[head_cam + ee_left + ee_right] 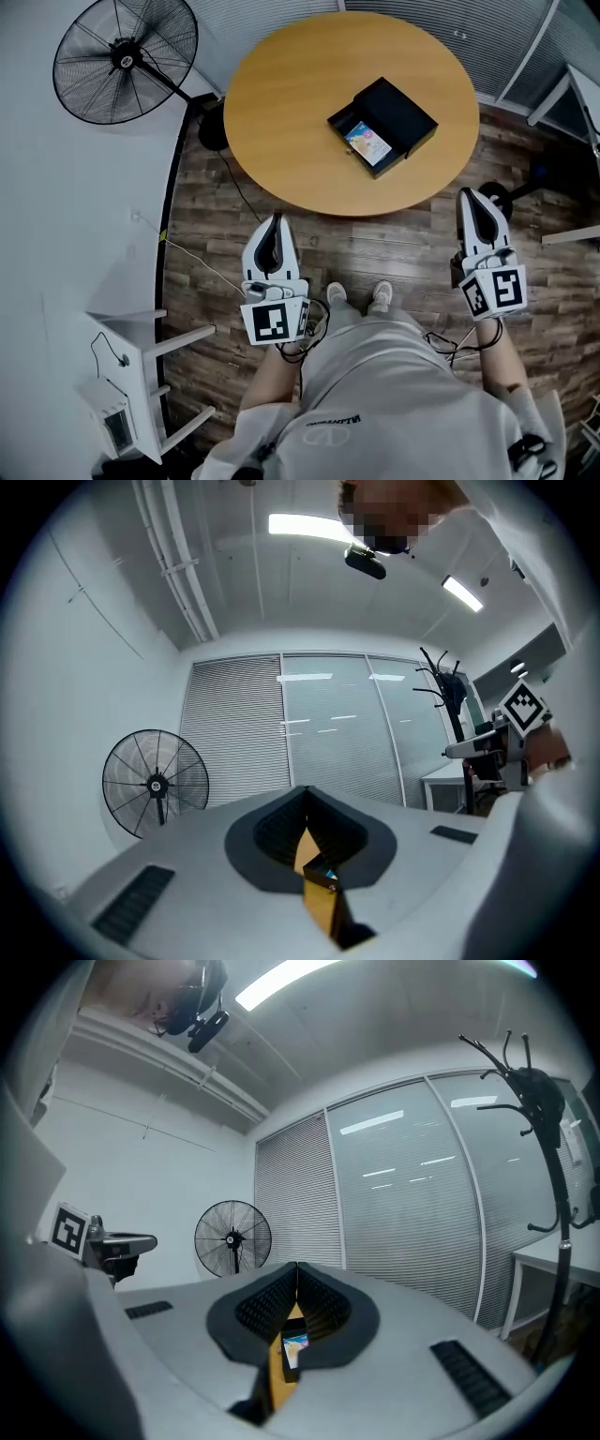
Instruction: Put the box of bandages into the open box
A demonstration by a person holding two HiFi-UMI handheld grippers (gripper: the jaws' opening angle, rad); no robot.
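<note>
The box of bandages (367,142) lies flat inside the open box (412,112), in the black container's exposed compartment on the round wooden worktop (281,112), so by the look of things the task's placement is already made. Both tools hang well short of the worktop edge, over the plank floor near the person's feet. The left claw (275,219) has its jaws together with nothing between them, and the right claw (472,199) is likewise closed and empty. Each gripper view shows only a sliver of worktop and the colourful carton through the slit below the meeting pads. The carton looks like thin printed card: light, fairly stiff across its flat face but easily dented at the walls, and probably a little slick (glossy print rarely gives much friction). If it needed shifting, the sensible hold would be across its two long edges with gentle pressure. The dark compartment walls sit close around it, though, and leave little room for a jaw to slip in beside it.
</note>
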